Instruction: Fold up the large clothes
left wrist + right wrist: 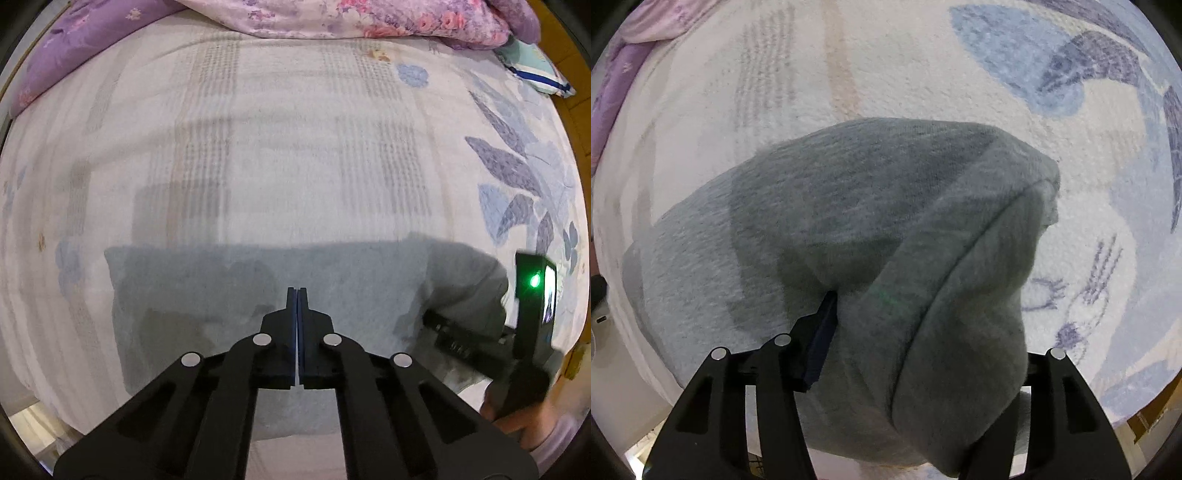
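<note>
The grey garment [258, 291] is lying folded into a broad rectangle on the pale patterned bedspread [277, 147], near its front edge. The left gripper [297, 295] is pointing down over the cloth with its fingers pressed flat together, nothing between them. Only the left view is showing the right gripper's body with a green light at the garment's right end, plus the floral quilt [351, 18] at the bed's far side. The right view is showing the right gripper [923, 332] close up, jaws partly apart around a thick bunched fold of grey cloth that is hiding its right finger
</note>
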A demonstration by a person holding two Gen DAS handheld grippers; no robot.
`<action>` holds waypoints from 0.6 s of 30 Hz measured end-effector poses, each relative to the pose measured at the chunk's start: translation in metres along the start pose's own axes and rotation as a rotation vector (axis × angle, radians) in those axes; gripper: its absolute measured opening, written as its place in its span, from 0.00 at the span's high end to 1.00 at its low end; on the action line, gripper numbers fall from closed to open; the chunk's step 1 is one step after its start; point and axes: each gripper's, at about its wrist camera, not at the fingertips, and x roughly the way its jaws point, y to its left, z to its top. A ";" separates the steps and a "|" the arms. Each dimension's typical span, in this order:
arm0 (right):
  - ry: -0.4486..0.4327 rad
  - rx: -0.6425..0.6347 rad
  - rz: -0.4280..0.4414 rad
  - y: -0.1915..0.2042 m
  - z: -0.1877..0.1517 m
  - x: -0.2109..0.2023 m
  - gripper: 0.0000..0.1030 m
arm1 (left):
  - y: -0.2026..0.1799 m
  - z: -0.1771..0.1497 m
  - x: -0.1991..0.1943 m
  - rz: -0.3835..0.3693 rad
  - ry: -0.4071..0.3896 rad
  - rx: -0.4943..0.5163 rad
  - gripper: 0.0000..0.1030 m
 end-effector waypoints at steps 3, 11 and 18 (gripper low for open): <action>0.009 0.006 0.004 0.001 0.006 0.004 0.47 | -0.006 0.025 0.012 0.013 0.034 0.021 1.00; -0.005 -0.011 -0.004 0.003 0.013 0.003 0.45 | 0.009 0.019 0.104 -0.037 0.234 -0.074 0.99; 0.009 0.001 -0.001 -0.001 0.011 0.008 0.45 | 0.009 0.025 0.101 -0.026 0.443 -0.080 1.00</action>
